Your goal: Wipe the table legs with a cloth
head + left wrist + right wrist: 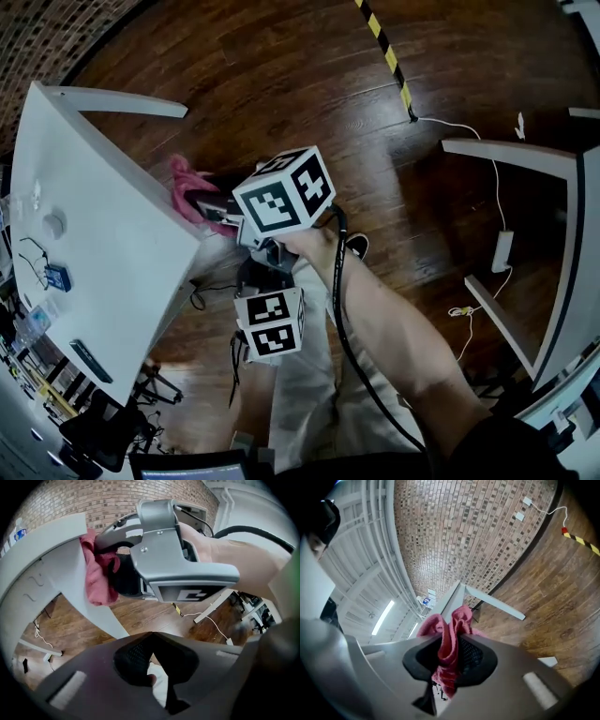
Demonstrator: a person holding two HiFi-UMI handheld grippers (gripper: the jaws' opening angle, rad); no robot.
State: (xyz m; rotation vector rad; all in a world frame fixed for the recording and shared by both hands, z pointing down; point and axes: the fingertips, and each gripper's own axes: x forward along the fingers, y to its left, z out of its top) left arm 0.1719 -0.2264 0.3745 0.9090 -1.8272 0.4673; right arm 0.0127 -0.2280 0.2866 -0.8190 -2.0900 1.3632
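A pink cloth (451, 634) is pinched between the jaws of my right gripper (453, 645), which is shut on it. In the left gripper view the same cloth (97, 576) lies bunched against the slanting white table leg (77, 581), just under the tabletop. From the head view the cloth (186, 184) shows at the edge of the white table (112, 234), with the right gripper (219, 216) beside the table's corner. My left gripper (151, 638) hangs lower, shut on nothing, looking up at the right one. Its marker cube (271, 323) sits below the right hand.
The table carries small items, among them a blue box (58, 277) and a dark remote (91, 361). A second white table frame (511, 157) stands at the right. White cables (497, 202) and yellow-black tape (386, 56) lie on the wooden floor.
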